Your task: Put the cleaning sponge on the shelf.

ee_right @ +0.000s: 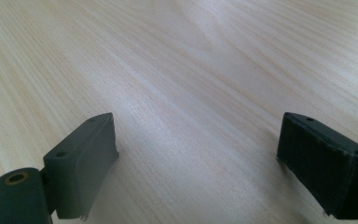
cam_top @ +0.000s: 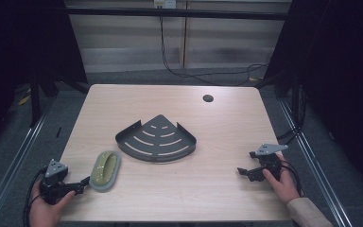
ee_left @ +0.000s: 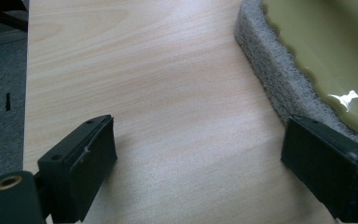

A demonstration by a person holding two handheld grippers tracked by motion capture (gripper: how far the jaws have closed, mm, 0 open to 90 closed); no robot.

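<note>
**Both grippers open, nothing held**

Left gripper (cam_top: 82,182) jaws wide, empty, tips just beside the scrubber (cam_top: 105,170) at the table's (cam_top: 227,127) near-left edge; scrubber cut off in the left gripper view (ee_left: 307,60); right gripper (cam_top: 246,172) wide, over bare wood; one shelf (cam_top: 156,139) mid-table; no readable writing.

brush (ee_left: 326,56): glossy plastic (rough felt base); table (ee_left: 168,93): smooth wood

Scrubber (cam_top: 105,170) on table (cam_top: 227,198), left-front of corner rack (cam_top: 156,139); left tool (cam_top: 82,183) just beside scrubber.
</note>
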